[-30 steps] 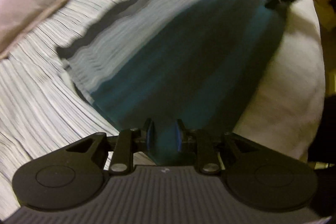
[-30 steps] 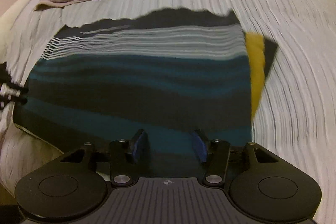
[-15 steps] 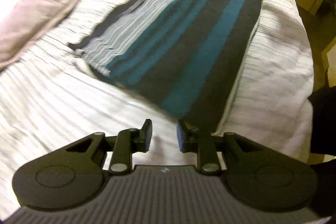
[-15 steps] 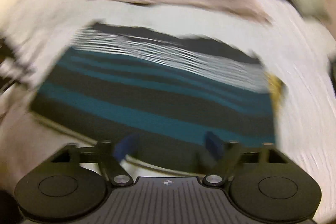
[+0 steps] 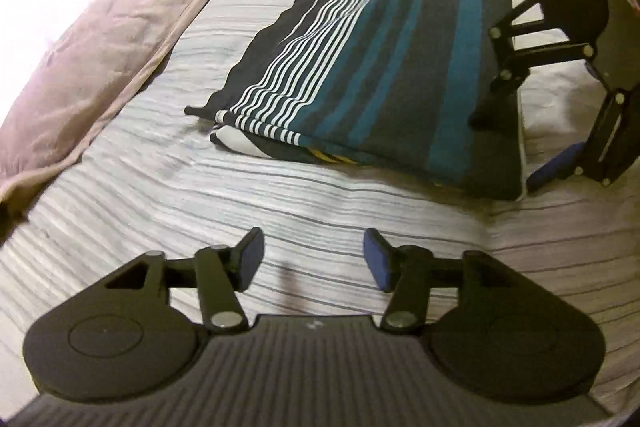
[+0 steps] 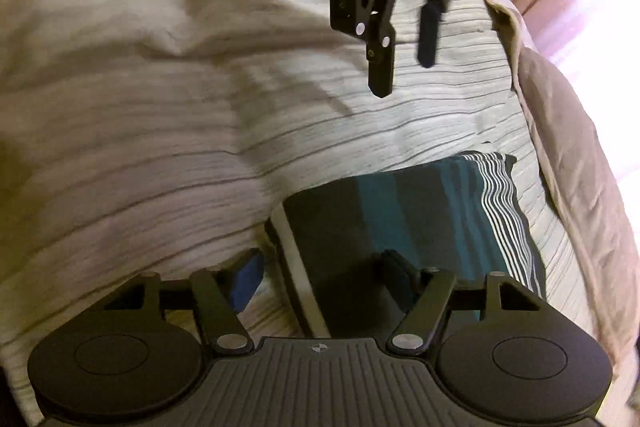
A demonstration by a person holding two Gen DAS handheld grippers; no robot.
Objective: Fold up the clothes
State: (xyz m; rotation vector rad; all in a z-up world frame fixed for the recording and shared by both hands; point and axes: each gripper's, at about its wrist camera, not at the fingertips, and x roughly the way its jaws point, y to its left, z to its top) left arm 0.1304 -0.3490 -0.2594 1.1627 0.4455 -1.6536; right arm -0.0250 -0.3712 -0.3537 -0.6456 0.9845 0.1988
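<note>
Fabric is no longer sitting between the left gripper (image 5: pixel 313 259)'s jaws in the left wrist view: they have just been opening and are now standing wide over bare striped bedsheet (image 5: pixel 168 187), having released the folded striped garment (image 5: pixel 384 67), which is lying ahead and to its right. That fold is looking finished. The pink blanket (image 5: pixel 100 39) is running off the frame's left edge.

Right wrist view: the right gripper (image 6: pixel 324 281) has swung round and is now straddling the garment's (image 6: pixel 420 211) near corner, jaws partly narrowing, pads not yet pressing. Its right pad is lying in shadow, and motion is blurring the sheet (image 6: pixel 120 107).
</note>
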